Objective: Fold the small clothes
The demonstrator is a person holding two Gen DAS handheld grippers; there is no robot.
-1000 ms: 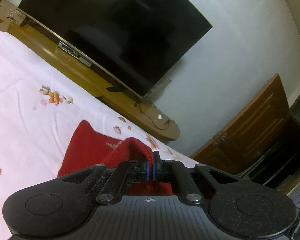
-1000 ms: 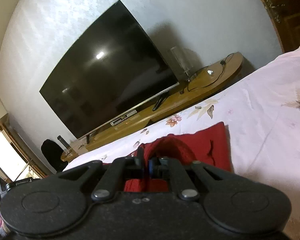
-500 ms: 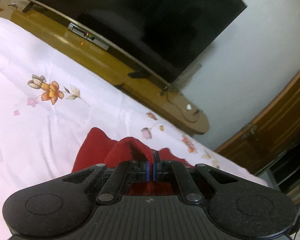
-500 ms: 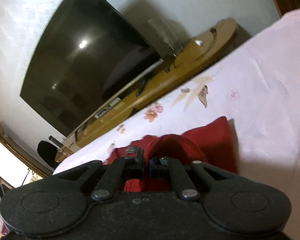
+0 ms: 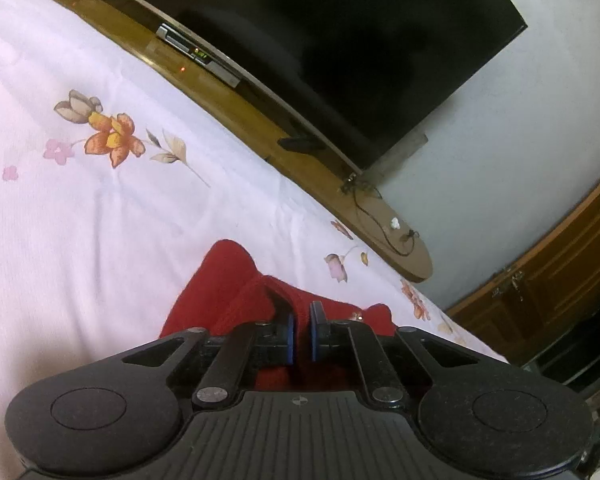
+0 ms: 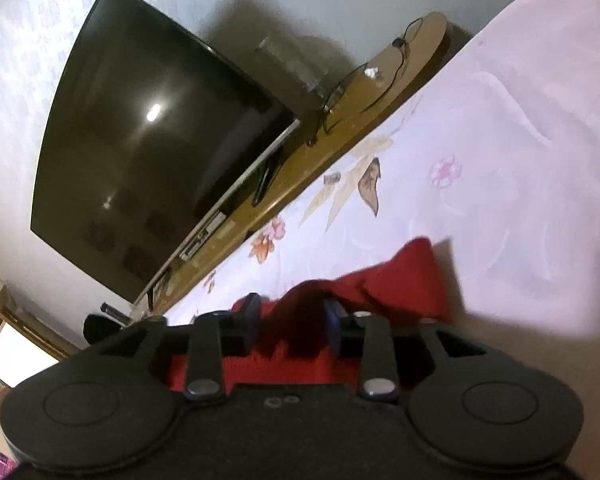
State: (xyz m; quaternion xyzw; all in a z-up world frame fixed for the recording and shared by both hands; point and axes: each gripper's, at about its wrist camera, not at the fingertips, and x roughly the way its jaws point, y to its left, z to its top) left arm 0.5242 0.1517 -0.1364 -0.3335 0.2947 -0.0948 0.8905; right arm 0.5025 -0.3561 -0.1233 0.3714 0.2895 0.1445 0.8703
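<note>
Much of the red garment (image 5: 220, 292) is lost to me: in both wrist views the black body of the rig covers its near part, so I cannot make out its full outline or what kind of clothing it is. In the left view its far corner pokes up and to the left across the bed sheet (image 5: 80, 220), and a raised ridge of cloth runs toward me into the left tongs (image 5: 301, 332). Those tongs stand narrowly apart, their blue pads on either side of the red cloth; I cannot tell whether the pads actually touch it.

In the right view the garment (image 6: 400, 280) stretches to the right and away, its far corner blurred. The right tongs (image 6: 290, 320) are spread wide, with a hump of red cloth bulging up between them; whether it touches either pad I cannot say.

The garment lies on the bed, on the pale pink flowered sheet. Beyond the bed's edge run a wooden TV stand (image 5: 260, 120) and a dark television (image 6: 148, 140), both cut off by the frame.
</note>
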